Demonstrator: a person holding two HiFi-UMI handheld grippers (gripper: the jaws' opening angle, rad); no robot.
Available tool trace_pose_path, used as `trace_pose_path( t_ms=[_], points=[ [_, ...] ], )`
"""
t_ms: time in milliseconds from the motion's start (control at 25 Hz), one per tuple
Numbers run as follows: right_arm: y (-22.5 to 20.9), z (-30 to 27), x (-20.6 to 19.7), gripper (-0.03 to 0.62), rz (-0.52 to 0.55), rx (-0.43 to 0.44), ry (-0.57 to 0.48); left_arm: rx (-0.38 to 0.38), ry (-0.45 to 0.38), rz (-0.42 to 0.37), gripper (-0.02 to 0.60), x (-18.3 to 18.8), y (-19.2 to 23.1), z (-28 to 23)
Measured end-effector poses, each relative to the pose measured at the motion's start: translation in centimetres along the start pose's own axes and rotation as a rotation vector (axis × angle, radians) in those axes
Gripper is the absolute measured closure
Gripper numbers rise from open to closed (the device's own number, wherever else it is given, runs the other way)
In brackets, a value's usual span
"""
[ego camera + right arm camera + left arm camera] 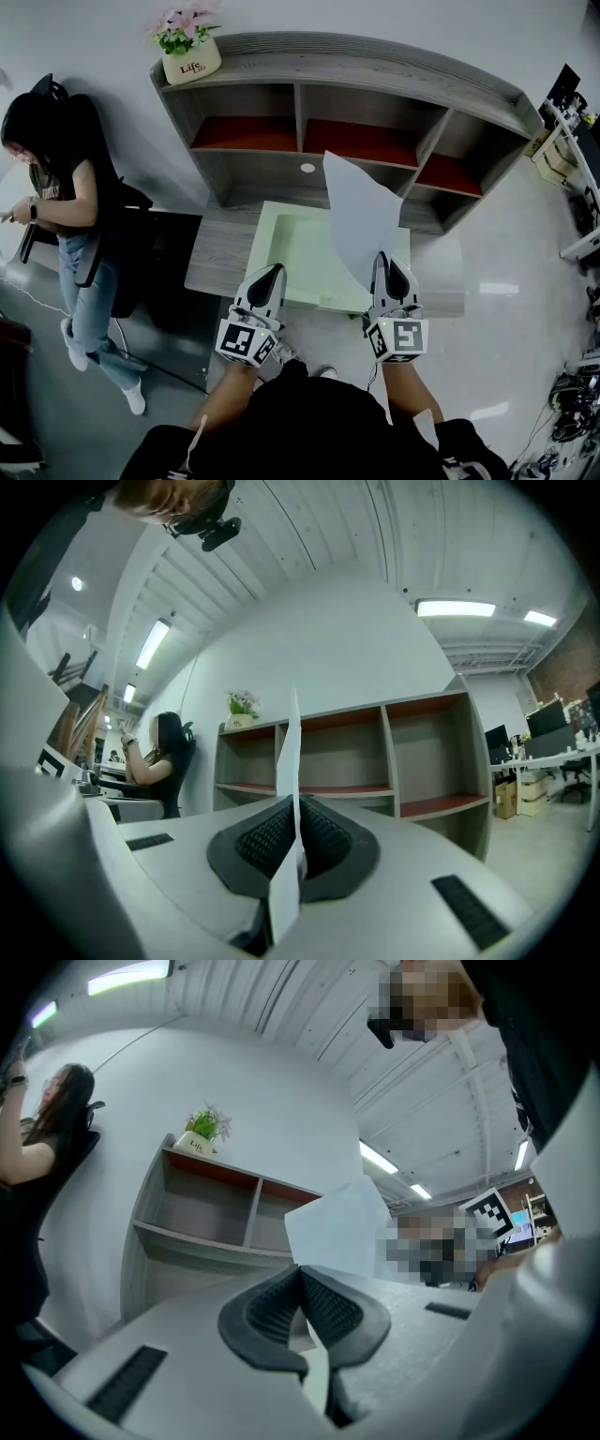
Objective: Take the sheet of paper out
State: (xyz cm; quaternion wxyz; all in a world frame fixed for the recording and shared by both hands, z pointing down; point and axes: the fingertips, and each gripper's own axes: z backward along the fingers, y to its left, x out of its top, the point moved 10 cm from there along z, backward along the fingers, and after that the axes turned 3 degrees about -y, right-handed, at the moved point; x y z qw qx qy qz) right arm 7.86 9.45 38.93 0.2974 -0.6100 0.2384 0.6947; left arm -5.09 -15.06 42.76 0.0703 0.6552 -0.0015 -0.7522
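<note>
A white sheet of paper (pixel 358 217) stands up in the air above the pale green tray (pixel 281 251) on the grey desk. My right gripper (pixel 389 267) is shut on the sheet's lower corner. In the right gripper view the sheet (pixel 292 761) runs edge-on between the black pads, pinched by the right gripper (pixel 296 810). My left gripper (pixel 270 278) hovers at the tray's near left edge, shut with nothing in it. From the left gripper view its pads meet at the tips of the left gripper (pixel 302 1274), and the sheet (pixel 339 1227) shows beyond them.
A grey shelf unit (pixel 356 122) with red-floored compartments stands behind the desk, a potted plant (pixel 190 45) on its top left corner. A person (pixel 66 202) sits at the left by a black chair. Office desks and gear (pixel 574 131) line the right side.
</note>
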Motion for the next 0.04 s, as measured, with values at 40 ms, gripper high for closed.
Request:
trace_pose_path(
  t_ms=[40],
  points=[
    [-0.05,-0.07,-0.08,0.571,0.000,-0.001,0.003,0.001,0.001,0.000,0.575,-0.02,0.02,-0.05]
  ],
)
